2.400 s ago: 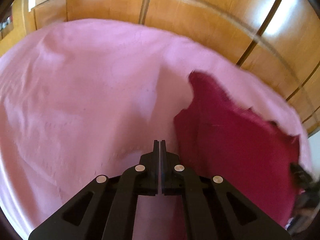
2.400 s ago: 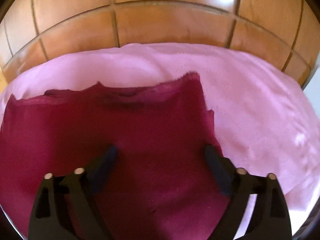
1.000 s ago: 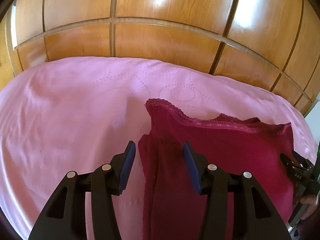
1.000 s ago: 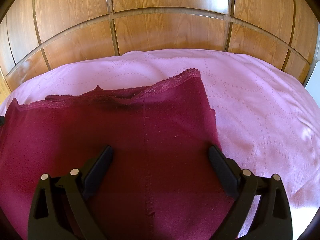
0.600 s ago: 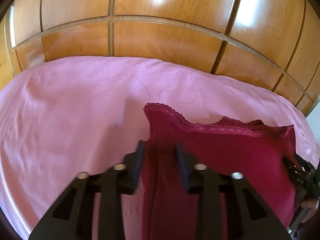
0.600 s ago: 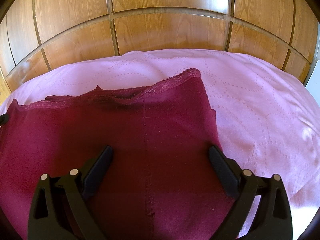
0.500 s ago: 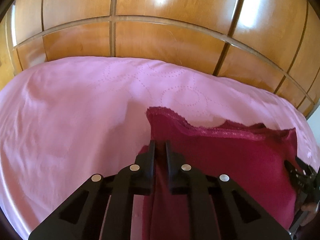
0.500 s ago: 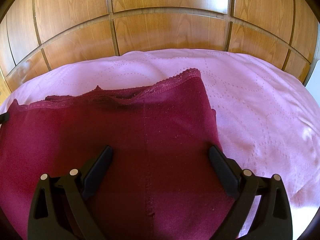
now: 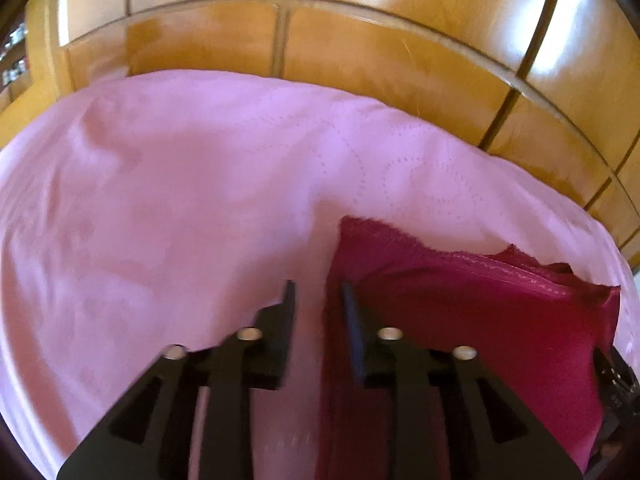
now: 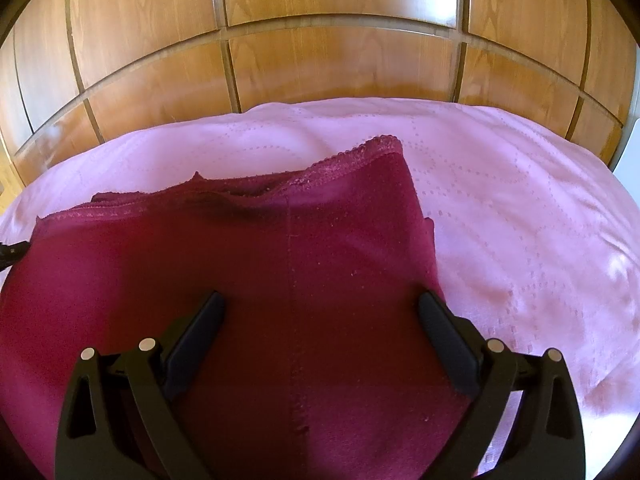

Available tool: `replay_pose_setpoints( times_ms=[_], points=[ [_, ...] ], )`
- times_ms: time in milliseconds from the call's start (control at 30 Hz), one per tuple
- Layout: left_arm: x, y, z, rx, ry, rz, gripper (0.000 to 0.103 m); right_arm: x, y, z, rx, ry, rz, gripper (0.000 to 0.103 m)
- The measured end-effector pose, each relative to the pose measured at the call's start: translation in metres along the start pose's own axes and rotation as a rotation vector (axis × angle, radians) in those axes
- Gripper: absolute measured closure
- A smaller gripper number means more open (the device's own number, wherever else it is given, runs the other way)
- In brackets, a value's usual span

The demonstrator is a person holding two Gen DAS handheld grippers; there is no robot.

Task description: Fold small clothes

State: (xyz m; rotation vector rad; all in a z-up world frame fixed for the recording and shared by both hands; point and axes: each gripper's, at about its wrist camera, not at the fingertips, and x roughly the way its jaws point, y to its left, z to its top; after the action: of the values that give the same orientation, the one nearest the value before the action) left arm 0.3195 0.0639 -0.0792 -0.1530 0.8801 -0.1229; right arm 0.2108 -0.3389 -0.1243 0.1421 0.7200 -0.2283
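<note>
This is a bedroom in a home: a bed with a pink sheet (image 10: 520, 216) stands before a wooden wardrobe (image 10: 340, 68).

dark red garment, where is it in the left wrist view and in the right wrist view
Left wrist view: the dark red garment lies lower right on the pink sheet, its left edge between the opening jaws of the left gripper.
Right wrist view: it fills the lower left and centre, under the open right gripper.
Shared landmark: the garment's lace-trimmed corner.
</note>
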Motion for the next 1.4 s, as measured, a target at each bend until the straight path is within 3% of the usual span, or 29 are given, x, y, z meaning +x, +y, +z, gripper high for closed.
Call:
replay_pose_setpoints(
  times_ms=[100,333,433,533,667,733,867,967,1033,1100,1233,1400],
  points=[
    [-0.027,-0.002,-0.013,0.020,-0.047,0.021,0.076,0.000,0.000,0.000,0.001,0.001,0.001,0.006],
    [-0.066,-0.030,-0.065,0.134,-0.049,-0.072,0.076,-0.006,-0.001,0.006,-0.004,0.047,0.024,0.006],
    [-0.071,-0.043,-0.082,0.187,-0.048,-0.089,0.076,-0.026,-0.010,0.010,0.001,0.046,0.070,0.006],
    [-0.068,-0.048,-0.090,0.198,-0.028,-0.103,0.076,-0.048,-0.032,0.009,0.060,0.024,0.096,0.006],
    [-0.066,-0.047,-0.092,0.185,-0.009,-0.111,0.074,-0.046,-0.070,-0.009,0.210,0.102,0.206,0.008],
    [-0.061,-0.044,-0.091,0.173,0.007,-0.120,0.073,-0.038,-0.079,-0.022,0.268,0.160,0.284,0.022],
    [-0.059,-0.041,-0.091,0.167,0.013,-0.136,0.073,-0.035,-0.082,-0.038,0.343,0.174,0.410,0.031],
    [-0.059,-0.040,-0.092,0.165,0.013,-0.139,0.073,-0.034,-0.077,-0.038,0.340,0.178,0.410,0.039],
    [-0.059,-0.040,-0.092,0.158,0.014,-0.144,0.073,-0.034,-0.072,-0.037,0.320,0.191,0.395,0.061],
    [-0.060,-0.038,-0.092,0.149,0.016,-0.152,0.073,-0.039,-0.065,-0.032,0.293,0.195,0.390,0.070],
    [-0.064,-0.032,-0.091,0.122,0.024,-0.180,0.073,-0.049,-0.052,-0.023,0.259,0.206,0.383,0.075],
    [-0.063,-0.024,-0.091,0.108,0.050,-0.253,0.073,-0.082,-0.020,0.007,0.196,0.156,0.465,0.076]
  ],
)
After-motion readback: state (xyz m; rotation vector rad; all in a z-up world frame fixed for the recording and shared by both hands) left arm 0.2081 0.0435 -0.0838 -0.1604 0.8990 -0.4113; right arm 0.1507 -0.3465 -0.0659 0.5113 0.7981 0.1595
